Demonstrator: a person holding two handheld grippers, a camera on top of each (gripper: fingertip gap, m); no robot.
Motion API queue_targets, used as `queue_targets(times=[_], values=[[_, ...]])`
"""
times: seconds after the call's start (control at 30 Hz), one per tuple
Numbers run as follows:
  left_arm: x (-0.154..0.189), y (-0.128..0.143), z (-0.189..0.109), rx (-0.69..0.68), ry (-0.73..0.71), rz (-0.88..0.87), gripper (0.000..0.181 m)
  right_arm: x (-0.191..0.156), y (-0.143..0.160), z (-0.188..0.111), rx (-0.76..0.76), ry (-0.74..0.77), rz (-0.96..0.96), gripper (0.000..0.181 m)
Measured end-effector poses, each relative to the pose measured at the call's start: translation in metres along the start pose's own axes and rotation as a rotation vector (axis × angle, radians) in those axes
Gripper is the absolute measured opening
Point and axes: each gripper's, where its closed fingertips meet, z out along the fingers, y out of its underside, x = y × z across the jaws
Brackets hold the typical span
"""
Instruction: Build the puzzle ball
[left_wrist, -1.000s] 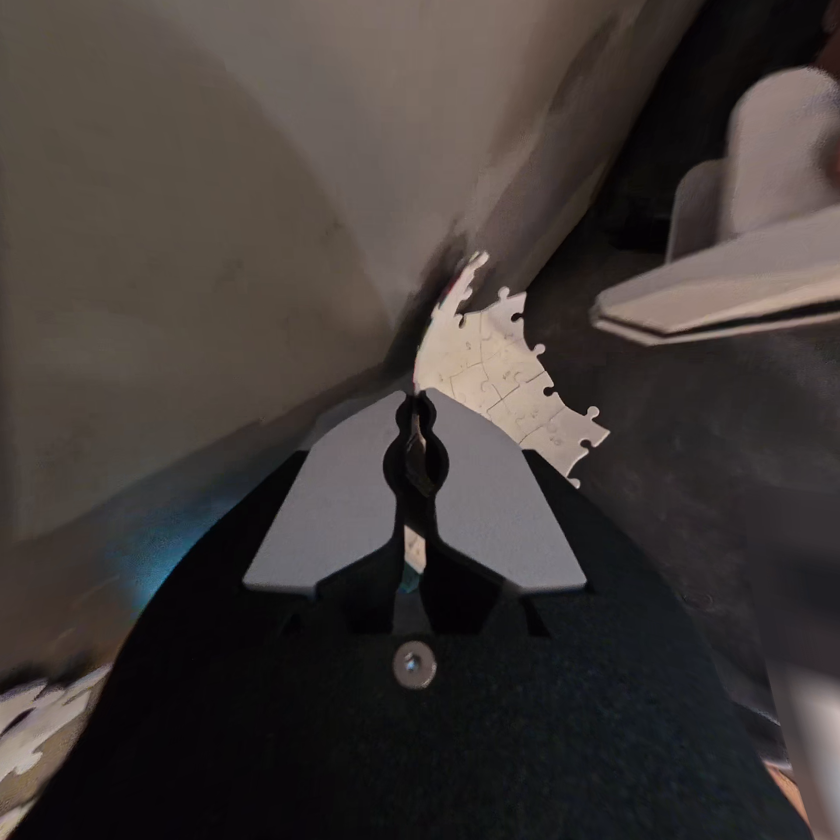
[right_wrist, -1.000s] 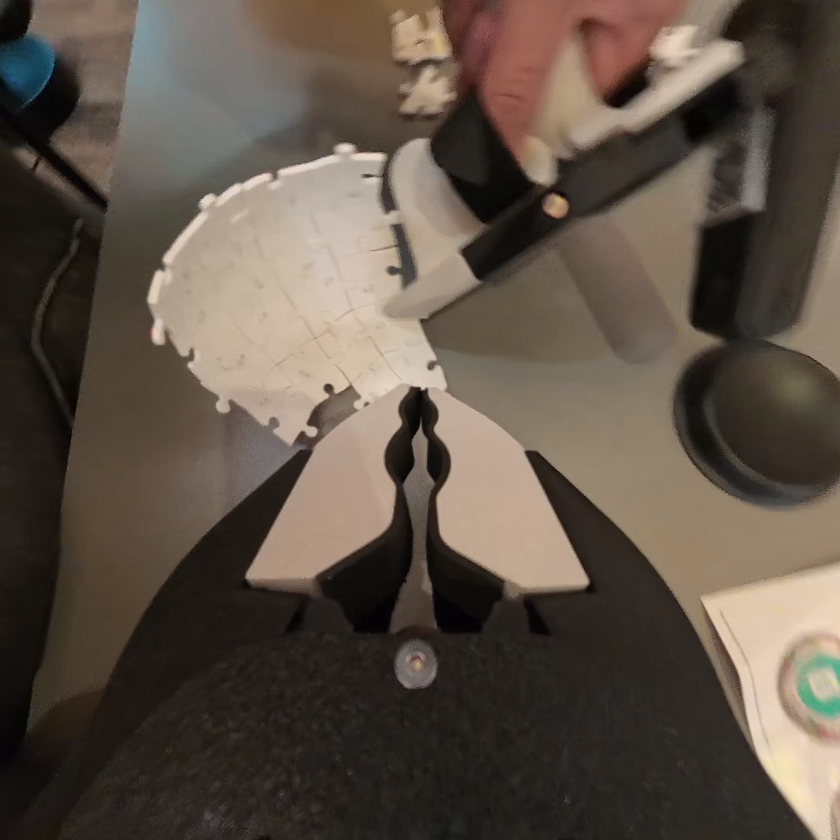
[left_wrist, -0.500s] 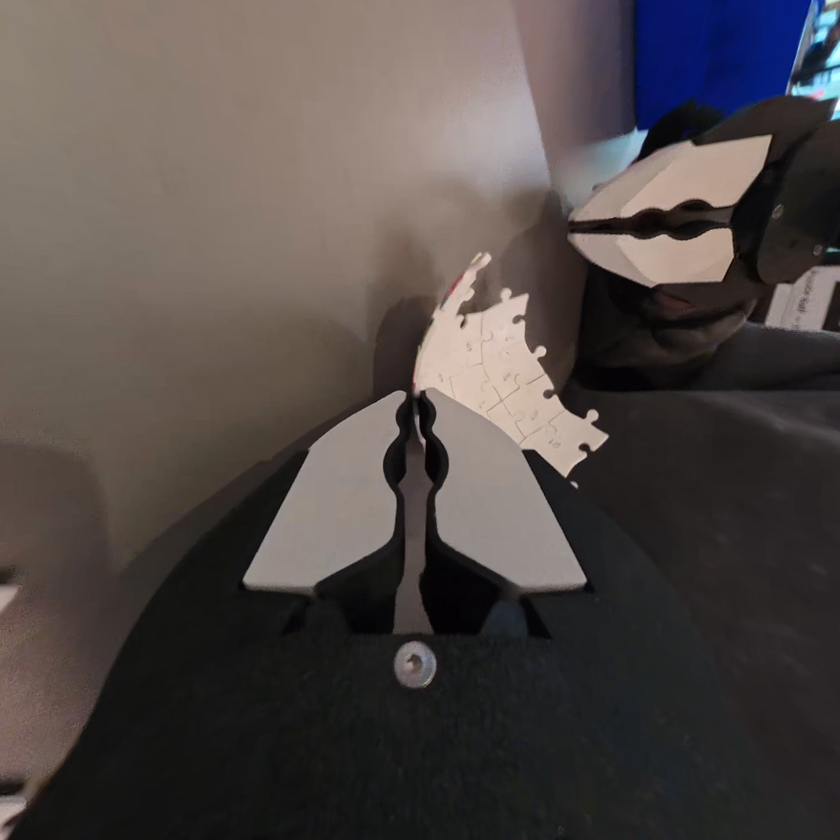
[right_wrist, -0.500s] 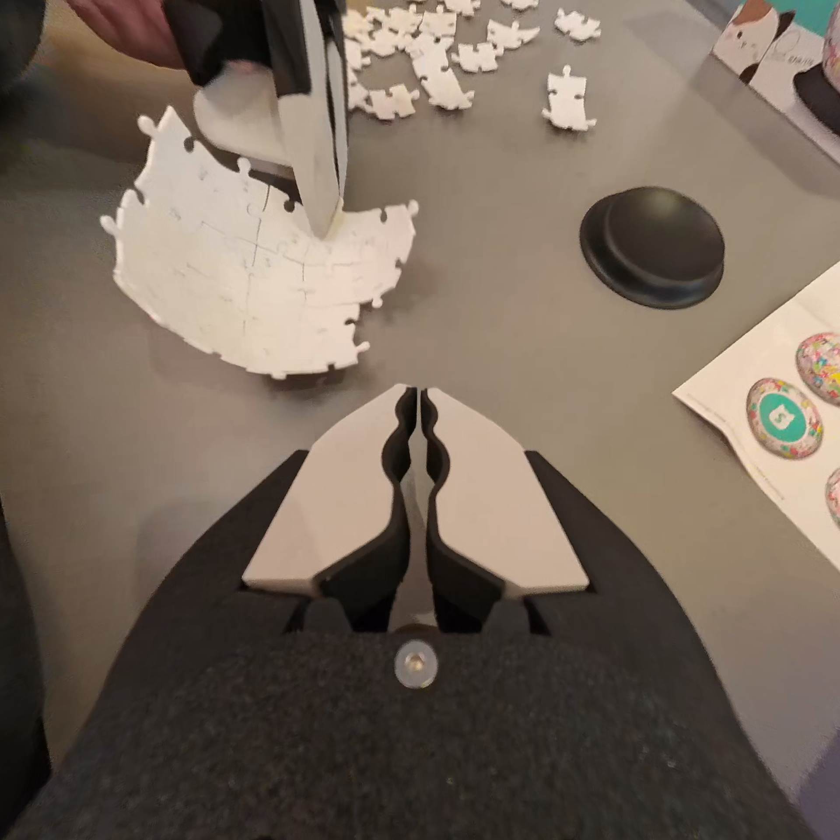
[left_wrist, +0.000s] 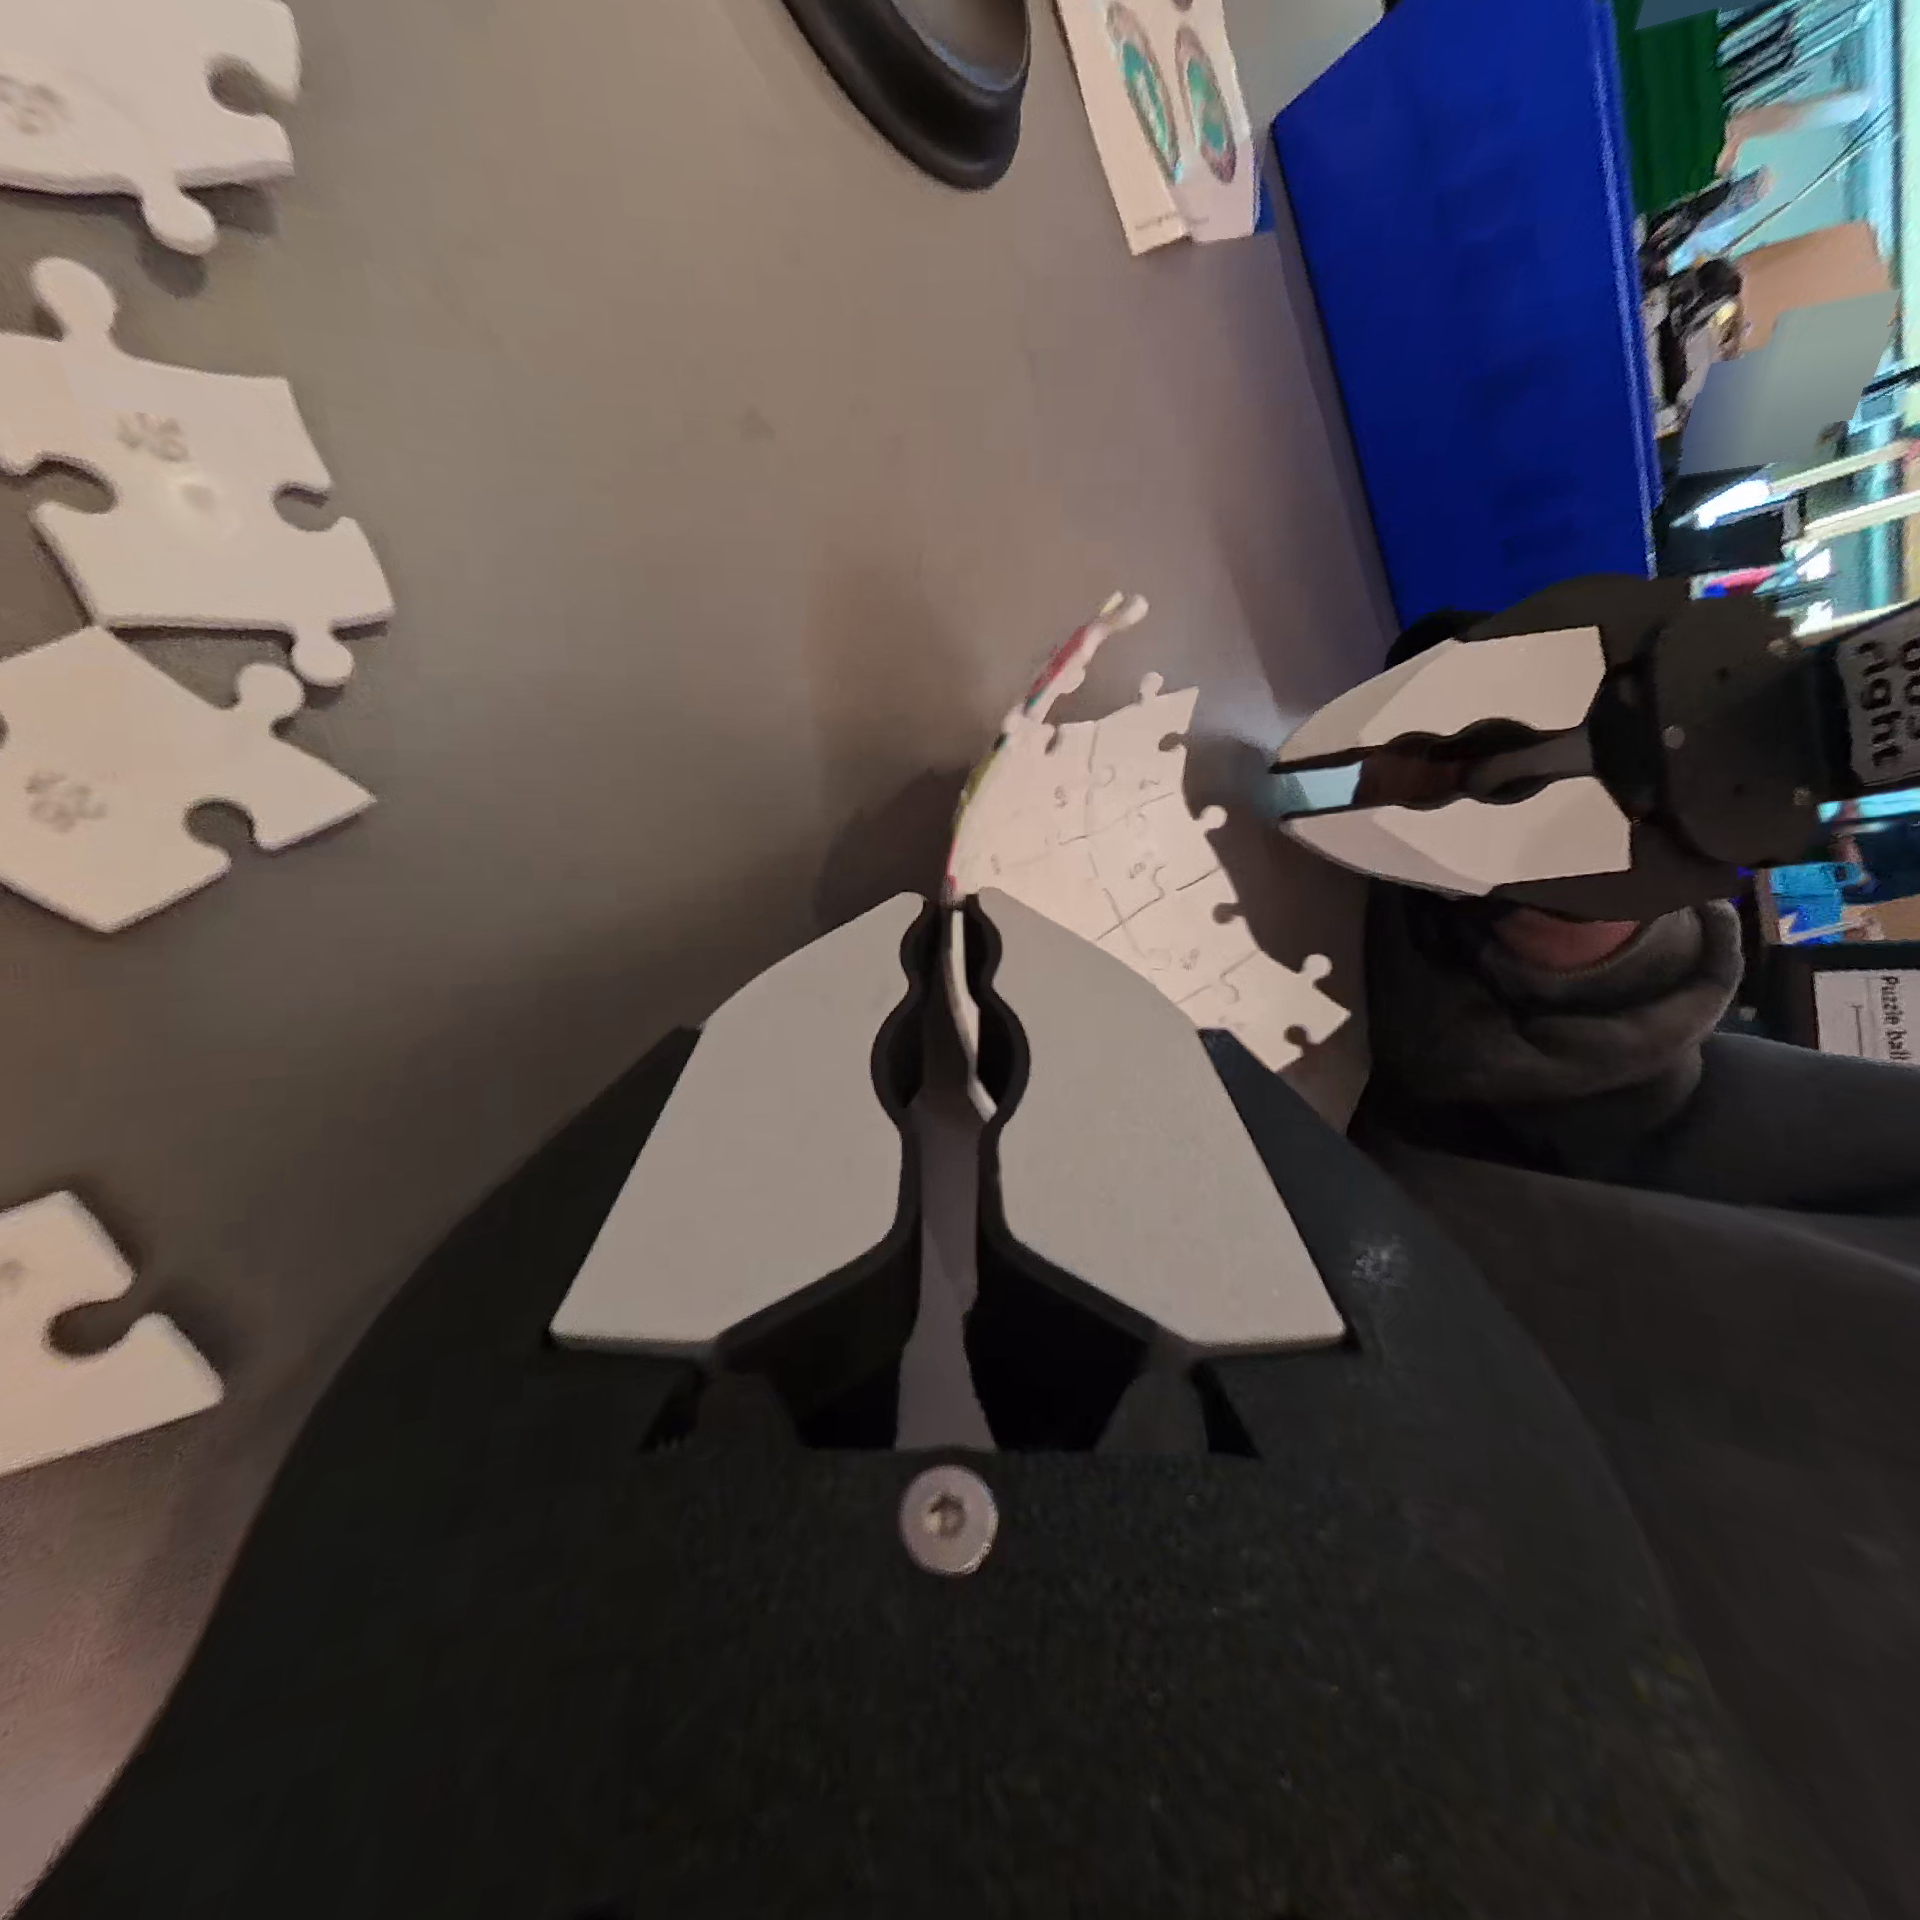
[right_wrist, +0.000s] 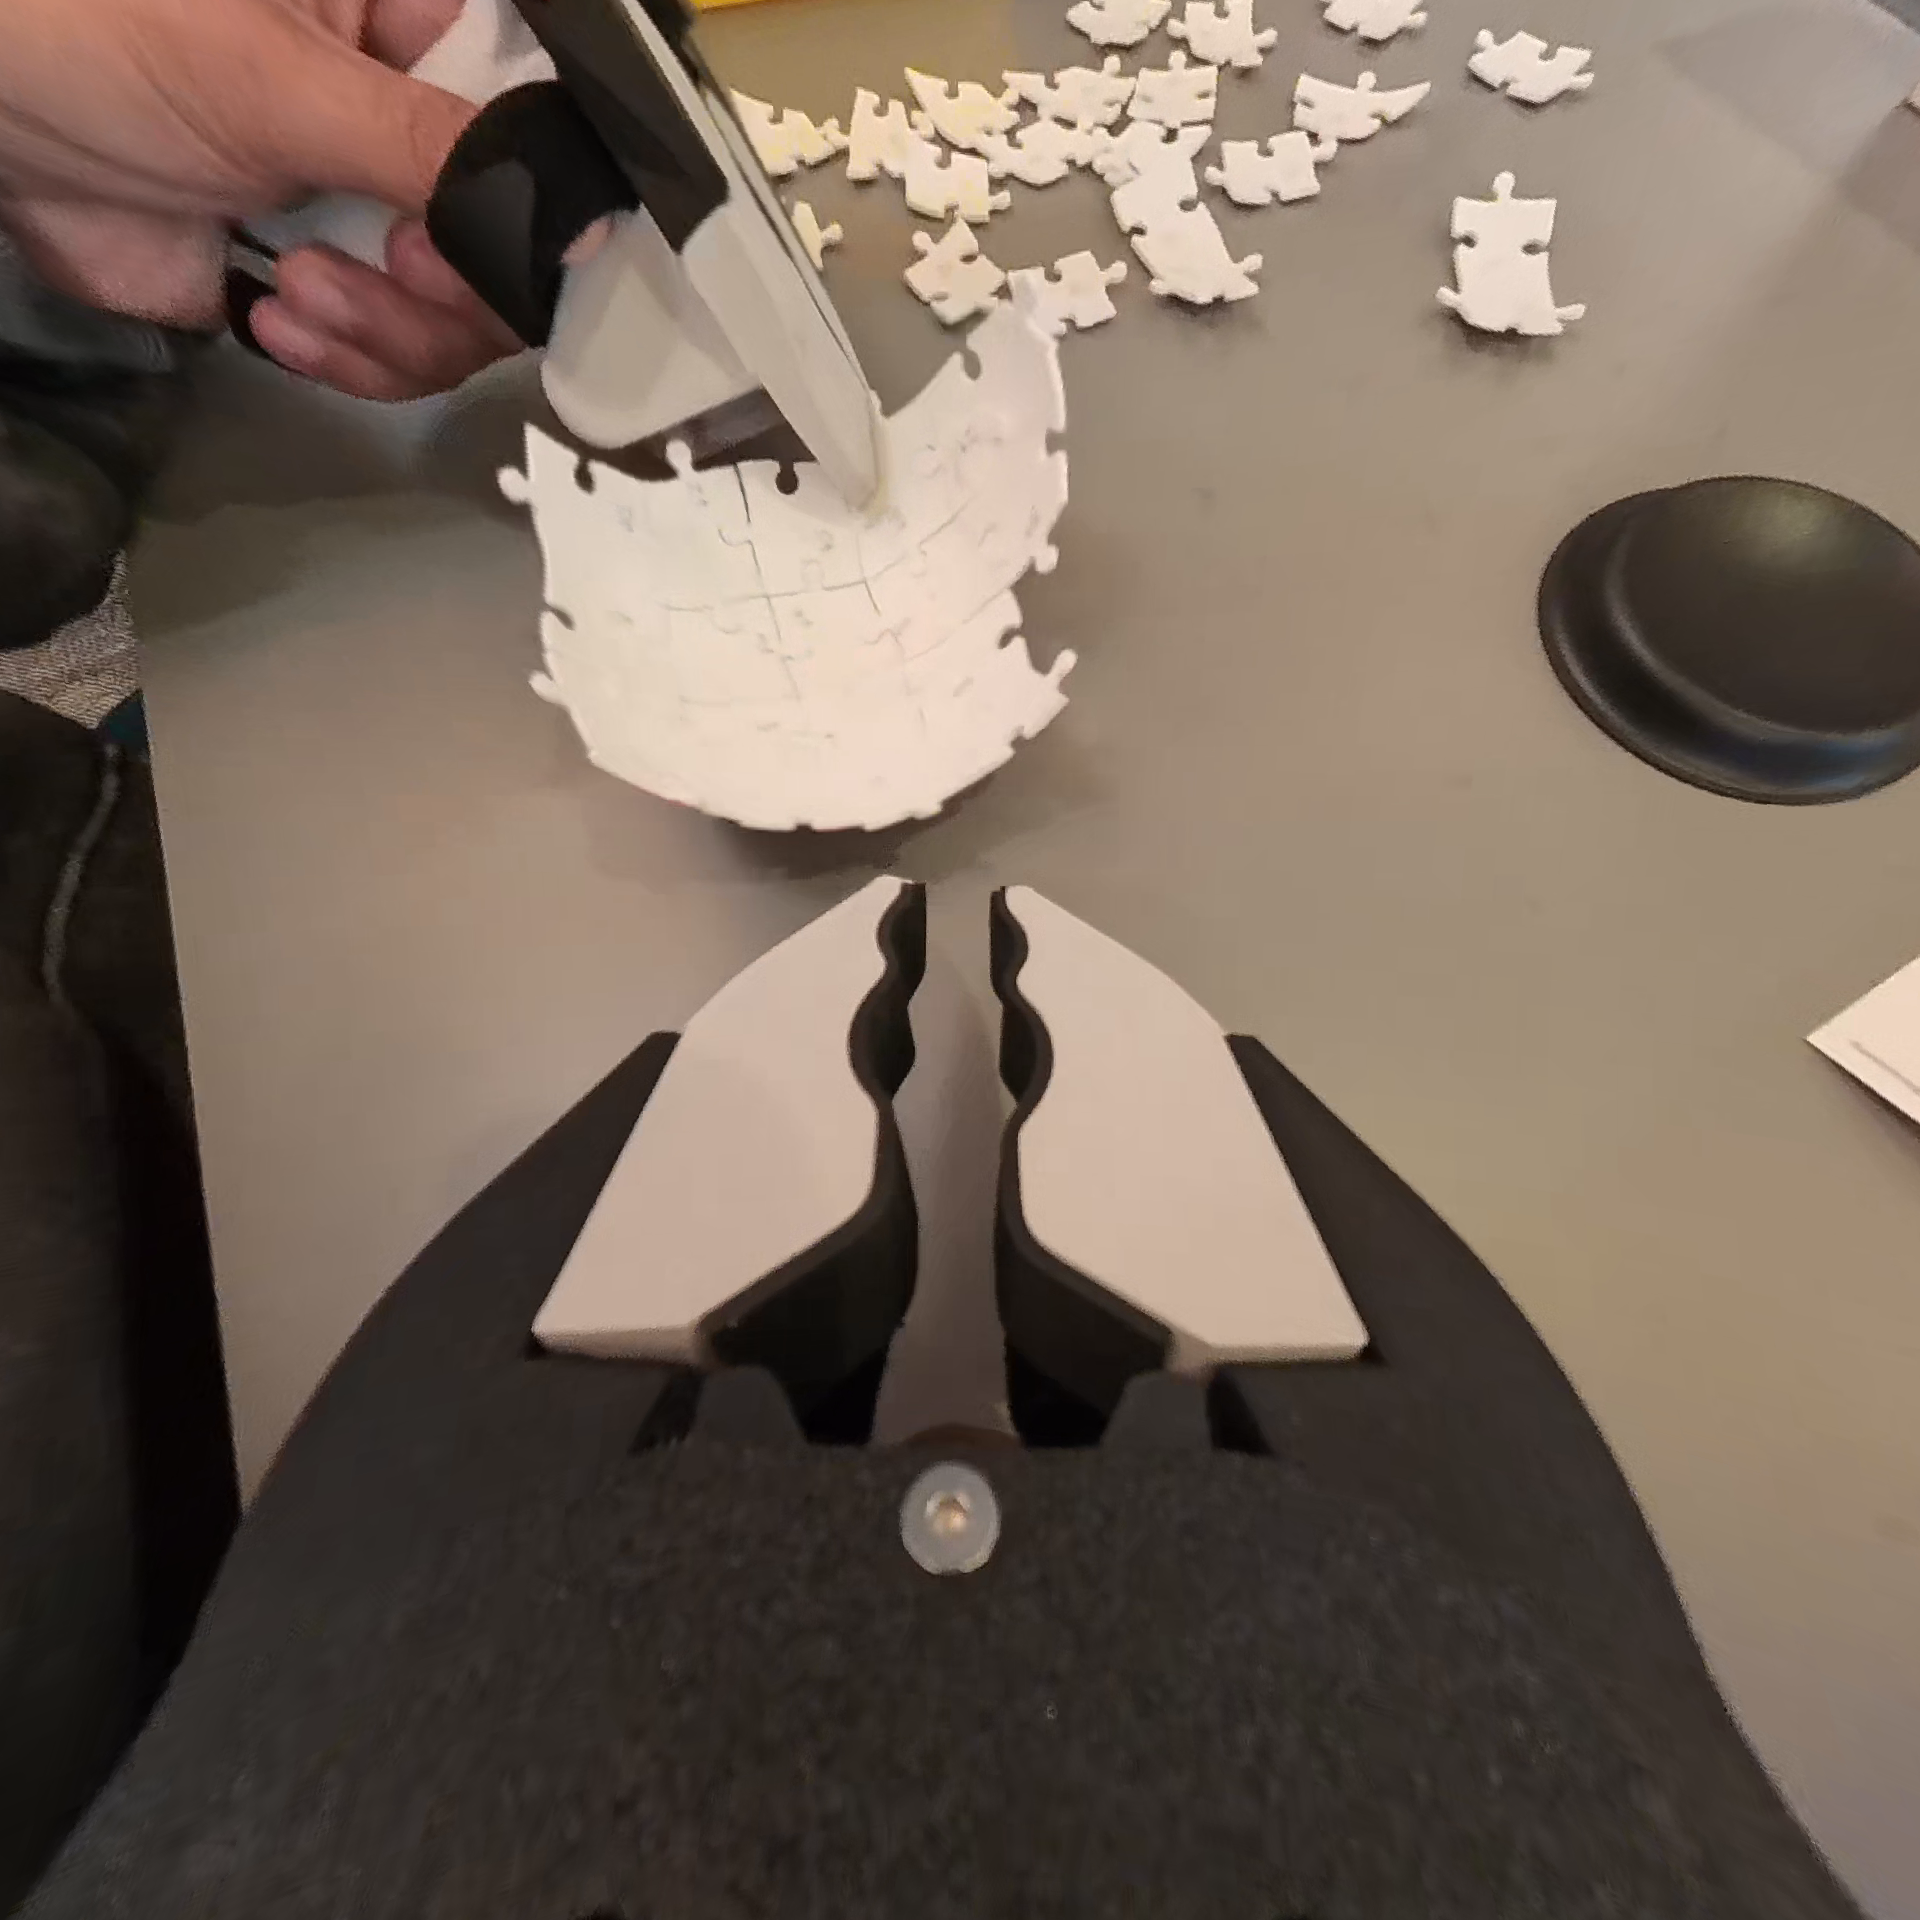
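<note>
left gripper (right_wrist: 868, 488) pinches the rim of the half-built puzzle shell (right_wrist: 800, 665); right gripper (right_wrist: 956, 904), narrowly parted and empty, should fetch a loose piece (right_wrist: 1507, 260) near the table's (right_wrist: 1299, 644) far edge.

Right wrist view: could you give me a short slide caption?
Empty right claw slightly parted before the curved puzzle shell, which the left claw pinches at its rim.

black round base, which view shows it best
The right wrist view: the black round base sits whole on the grey table, right of the curved puzzle shell. The left wrist view catches only part of its base, cut off by the top edge.
</note>
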Motion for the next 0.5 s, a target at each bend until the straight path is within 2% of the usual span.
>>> queue_targets(times=[0.2, 0.5], values=[[0.0032, 0.0016, -0.0055, 0.043, 0.038, 0.003, 0.008, -0.0049, -0.0037, -0.0017, 0.032, -0.023, 0.016, 0.011], [0.0000, 0.0038, -0.0070, 0.030, 0.003, 0.062, 0.016, -0.0039, 0.0017, -0.0040, 0.025, -0.020, 0.015, 0.011]])
